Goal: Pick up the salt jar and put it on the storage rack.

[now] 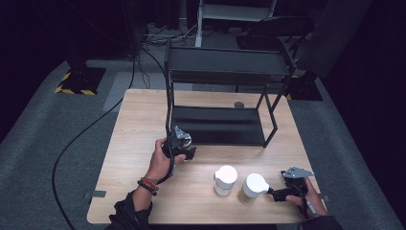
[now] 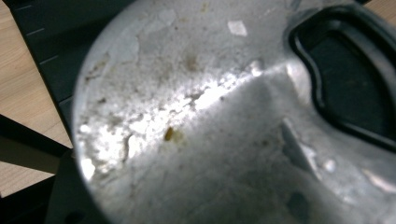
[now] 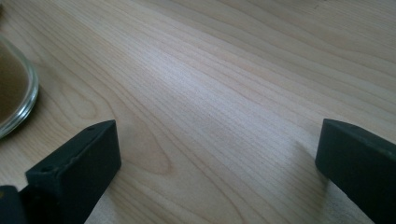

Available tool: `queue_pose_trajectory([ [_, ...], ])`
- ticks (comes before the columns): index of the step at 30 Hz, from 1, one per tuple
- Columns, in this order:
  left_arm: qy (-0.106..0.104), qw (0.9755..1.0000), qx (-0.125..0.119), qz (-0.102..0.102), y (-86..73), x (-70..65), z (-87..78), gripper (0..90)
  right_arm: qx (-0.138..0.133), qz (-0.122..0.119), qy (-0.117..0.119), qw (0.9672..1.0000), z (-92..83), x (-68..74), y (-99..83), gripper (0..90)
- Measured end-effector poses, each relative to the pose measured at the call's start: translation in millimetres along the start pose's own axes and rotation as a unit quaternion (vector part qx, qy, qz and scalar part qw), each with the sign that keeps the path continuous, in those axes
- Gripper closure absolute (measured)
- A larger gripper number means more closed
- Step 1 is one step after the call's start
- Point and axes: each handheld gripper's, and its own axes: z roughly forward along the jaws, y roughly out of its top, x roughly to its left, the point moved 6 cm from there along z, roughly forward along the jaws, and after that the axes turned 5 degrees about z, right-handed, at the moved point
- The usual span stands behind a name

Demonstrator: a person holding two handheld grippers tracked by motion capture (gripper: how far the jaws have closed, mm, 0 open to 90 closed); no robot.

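Your left gripper (image 1: 183, 146) sits at the front edge of the black rack's (image 1: 218, 125) lower shelf with its jaws clamped on a scuffed metal piece (image 2: 210, 121) pressed right up to its camera; what that piece is I can't tell, so go by the high view and set it flat on the shelf before letting go. Right gripper (image 1: 274, 192) rests low on the worktop (image 1: 134, 120), jaws wide open on nothing, just beside the right jar (image 1: 253, 188); the left jar (image 1: 225, 180) stands near it, so don't swing the right hand into either.

table (image 1: 143, 124): pale matt wood | rack (image 1: 225, 67): black metal | can (image 2: 196, 130): scuffed shiny metal
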Motion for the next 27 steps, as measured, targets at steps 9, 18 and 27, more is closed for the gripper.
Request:
queue_pose_trajectory([
  [9,0.007,1.0000,0.005,0.002,11.0,-3.6,2.0,30.1,0.000,0.000,0.000,1.0000,0.0,0.0,0.0,0.0],
  [18,0.010,0.9999,-0.004,0.000,27.8,-3.8,1.2,30.1,0.000,0.000,0.000,1.0000,0.0,0.0,0.0,0.0],
  [27,0.012,0.9999,-0.003,0.009,45.9,-6.9,2.5,30.1,0.000,0.000,0.000,1.0000,0.0,0.0,0.0,0.0],
])
